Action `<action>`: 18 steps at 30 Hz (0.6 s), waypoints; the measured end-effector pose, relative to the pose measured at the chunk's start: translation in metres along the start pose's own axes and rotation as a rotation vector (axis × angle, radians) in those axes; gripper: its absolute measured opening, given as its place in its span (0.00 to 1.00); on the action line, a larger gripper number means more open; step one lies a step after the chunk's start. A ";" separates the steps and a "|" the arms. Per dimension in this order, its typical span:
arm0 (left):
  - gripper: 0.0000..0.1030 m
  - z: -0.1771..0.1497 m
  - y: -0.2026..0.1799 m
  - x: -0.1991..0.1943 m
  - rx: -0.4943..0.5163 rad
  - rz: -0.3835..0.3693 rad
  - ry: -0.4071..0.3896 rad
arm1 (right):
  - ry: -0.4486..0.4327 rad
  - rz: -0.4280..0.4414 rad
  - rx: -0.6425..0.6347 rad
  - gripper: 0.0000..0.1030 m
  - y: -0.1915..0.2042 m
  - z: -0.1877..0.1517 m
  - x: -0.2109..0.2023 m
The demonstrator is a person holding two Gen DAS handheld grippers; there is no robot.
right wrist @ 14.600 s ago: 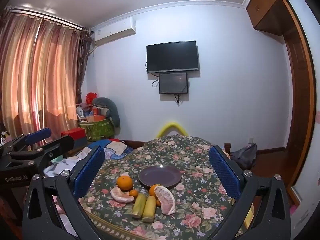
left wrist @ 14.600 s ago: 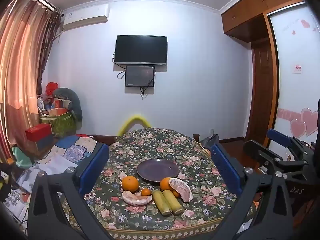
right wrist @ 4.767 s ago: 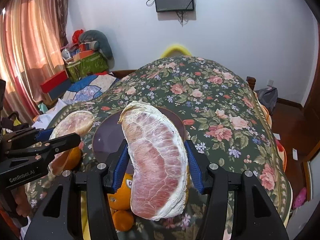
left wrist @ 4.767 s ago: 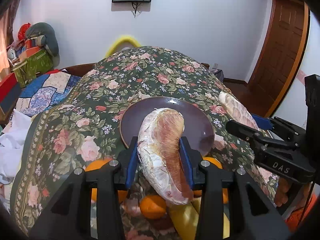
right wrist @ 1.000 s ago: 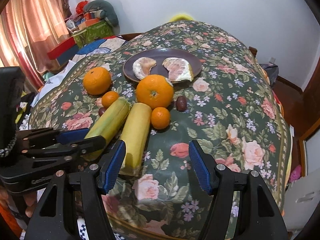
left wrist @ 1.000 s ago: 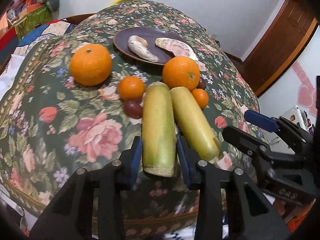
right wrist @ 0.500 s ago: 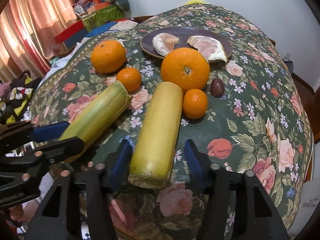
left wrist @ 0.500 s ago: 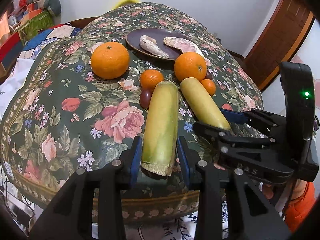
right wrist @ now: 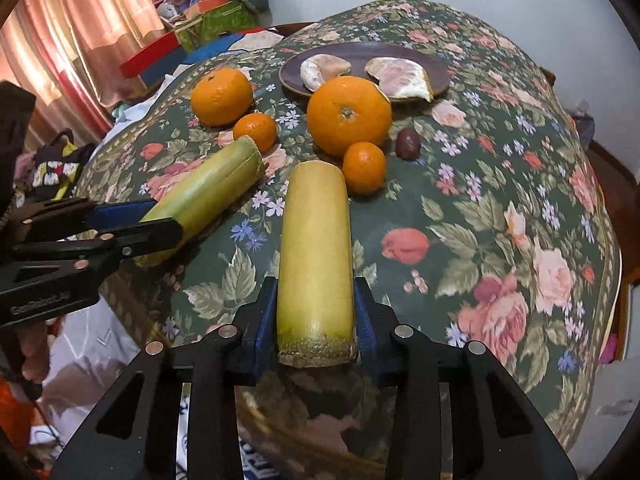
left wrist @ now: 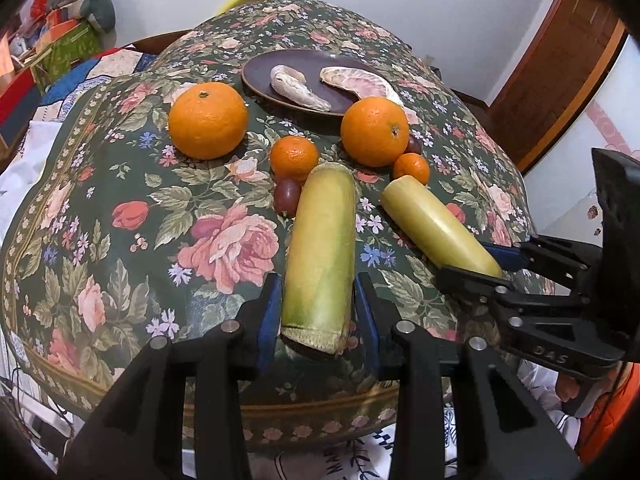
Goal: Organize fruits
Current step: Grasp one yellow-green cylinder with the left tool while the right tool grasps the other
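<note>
My left gripper (left wrist: 318,312) is shut on the near end of a greenish sugarcane piece (left wrist: 320,248), held over the table's front edge. My right gripper (right wrist: 315,312) is shut on a yellower sugarcane piece (right wrist: 314,260), which also shows in the left wrist view (left wrist: 436,228). The two pieces now point apart. The purple plate (left wrist: 260,76) at the back holds two pomelo segments (left wrist: 294,88). Two large oranges (left wrist: 207,120) (left wrist: 375,131), two small tangerines (left wrist: 294,158) (left wrist: 411,168) and two dark grapes (left wrist: 287,196) lie between the plate and the sugarcane.
The round table wears a dark floral cloth (left wrist: 120,208) that hangs over the front edge. Boxes and cushions (right wrist: 208,4) sit at the back left by the curtain (right wrist: 80,32). A wooden door (left wrist: 560,64) is at the right.
My right gripper has closed on the yellow sugarcane piece. Both pieces have been drawn back toward the front edge and their far ends have spread apart.
</note>
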State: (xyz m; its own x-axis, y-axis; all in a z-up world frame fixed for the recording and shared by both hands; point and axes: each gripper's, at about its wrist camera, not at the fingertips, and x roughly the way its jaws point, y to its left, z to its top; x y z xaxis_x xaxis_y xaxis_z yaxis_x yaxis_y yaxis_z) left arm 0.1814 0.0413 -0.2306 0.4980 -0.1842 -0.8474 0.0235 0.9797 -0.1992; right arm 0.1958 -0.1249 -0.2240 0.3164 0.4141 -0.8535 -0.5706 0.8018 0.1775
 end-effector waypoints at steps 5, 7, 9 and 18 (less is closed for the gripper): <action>0.35 0.007 -0.006 0.006 0.019 -0.006 0.016 | -0.037 0.034 0.032 0.33 -0.003 0.013 -0.003; 0.35 0.010 -0.007 0.010 0.026 -0.011 0.024 | -0.038 0.020 0.023 0.33 -0.002 0.017 -0.001; 0.35 0.014 -0.009 0.013 0.033 -0.014 0.028 | -0.042 0.020 0.019 0.33 -0.002 0.021 0.001; 0.36 0.035 -0.013 0.033 0.035 -0.036 0.053 | -0.040 0.033 -0.001 0.34 -0.005 0.027 0.011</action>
State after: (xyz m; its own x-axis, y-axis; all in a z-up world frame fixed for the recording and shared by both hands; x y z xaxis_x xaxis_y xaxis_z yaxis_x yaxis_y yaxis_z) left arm 0.2277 0.0257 -0.2383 0.4500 -0.2225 -0.8649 0.0710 0.9743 -0.2138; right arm 0.2226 -0.1123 -0.2214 0.3274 0.4569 -0.8271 -0.5818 0.7872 0.2045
